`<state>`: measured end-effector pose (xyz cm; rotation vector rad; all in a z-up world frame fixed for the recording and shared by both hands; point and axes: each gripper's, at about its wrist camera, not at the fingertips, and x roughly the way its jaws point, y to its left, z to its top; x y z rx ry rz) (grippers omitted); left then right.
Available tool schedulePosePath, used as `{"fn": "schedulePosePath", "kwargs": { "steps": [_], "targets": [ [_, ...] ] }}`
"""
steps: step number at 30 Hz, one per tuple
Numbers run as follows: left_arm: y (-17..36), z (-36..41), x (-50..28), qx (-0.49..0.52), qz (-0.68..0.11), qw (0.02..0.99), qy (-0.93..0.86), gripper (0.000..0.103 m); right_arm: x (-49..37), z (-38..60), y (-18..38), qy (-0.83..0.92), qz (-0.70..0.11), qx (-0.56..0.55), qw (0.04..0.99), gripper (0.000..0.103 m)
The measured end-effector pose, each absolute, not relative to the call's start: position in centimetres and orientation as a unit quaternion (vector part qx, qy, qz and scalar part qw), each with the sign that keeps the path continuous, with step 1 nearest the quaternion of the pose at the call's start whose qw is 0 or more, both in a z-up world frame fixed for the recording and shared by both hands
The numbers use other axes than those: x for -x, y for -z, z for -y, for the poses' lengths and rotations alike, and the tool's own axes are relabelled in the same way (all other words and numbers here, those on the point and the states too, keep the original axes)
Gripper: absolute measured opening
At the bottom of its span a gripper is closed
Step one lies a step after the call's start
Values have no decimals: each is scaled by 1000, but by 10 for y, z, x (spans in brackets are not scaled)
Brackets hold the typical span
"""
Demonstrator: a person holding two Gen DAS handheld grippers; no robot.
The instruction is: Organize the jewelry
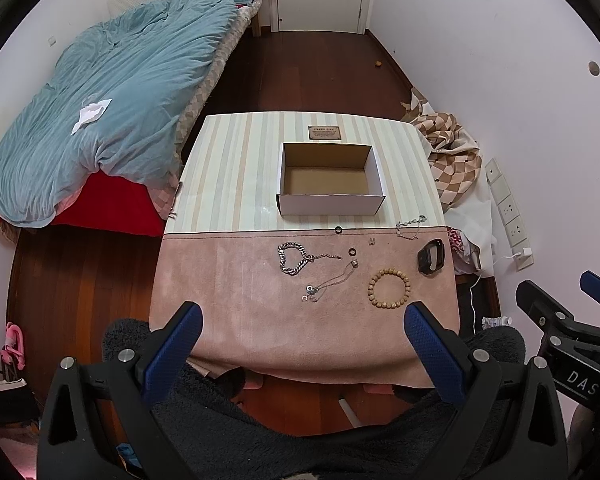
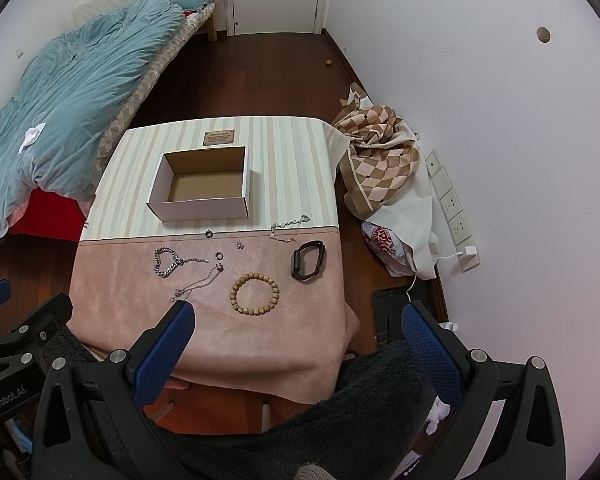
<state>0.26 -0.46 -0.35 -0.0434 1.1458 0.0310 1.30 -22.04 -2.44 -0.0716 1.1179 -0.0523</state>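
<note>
1. The left gripper [image 1: 304,330] hovers above the near edge of a small table, its two blue-padded fingers spread wide apart with nothing between them.
2. The right gripper [image 2: 298,330] hangs level with it on the right side, likewise spread wide and holding nothing.
3. Below both lies a pink suede-like cloth [image 1: 228,304] covering the near half of the table; the far half shows a pale striped cover [image 1: 232,168].
4. Nearest the grippers on the pink cloth is a wooden bead bracelet [image 2: 255,293], lying flat as a closed ring.
5. To its left lie a thin chain with small charms [image 2: 198,282] and a thick silver link bracelet [image 2: 166,262], close together.
6. To the right of the beads rests a black fitness band [image 2: 308,260].
7. Farther back, near the seam, sit two small dark rings [image 2: 219,255] [image 2: 209,234], a tiny pair of studs [image 2: 241,244] and a pale beaded chain [image 2: 290,227].
8. Beyond them, on the striped cover, stands an open white cardboard box [image 2: 200,208], with nothing in it.
9. Judgement: the sorting seems to be at its start, with no piece yet picked up.
10. The next move likely calls for lowering one gripper over a single piece, perhaps the bead bracelet, and closing gently before carrying it to the box.
</note>
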Motion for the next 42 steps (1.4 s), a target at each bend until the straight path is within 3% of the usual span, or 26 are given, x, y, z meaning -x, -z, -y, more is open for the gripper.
{"fn": "schedulePosePath", "kwargs": {
  "steps": [29,38,42],
  "targets": [
    [7,15,-22,11,-529,849,-15,103,-26,229,31,22,-525,13,851,103],
    [102,43,-87,-32,-565,825,0,102,-92,282,124,59,-568,-18,821,101],
    [165,59,-107,-18,-615,788,21,102,-117,303,181,69,-587,-7,807,87]
  ]
}}
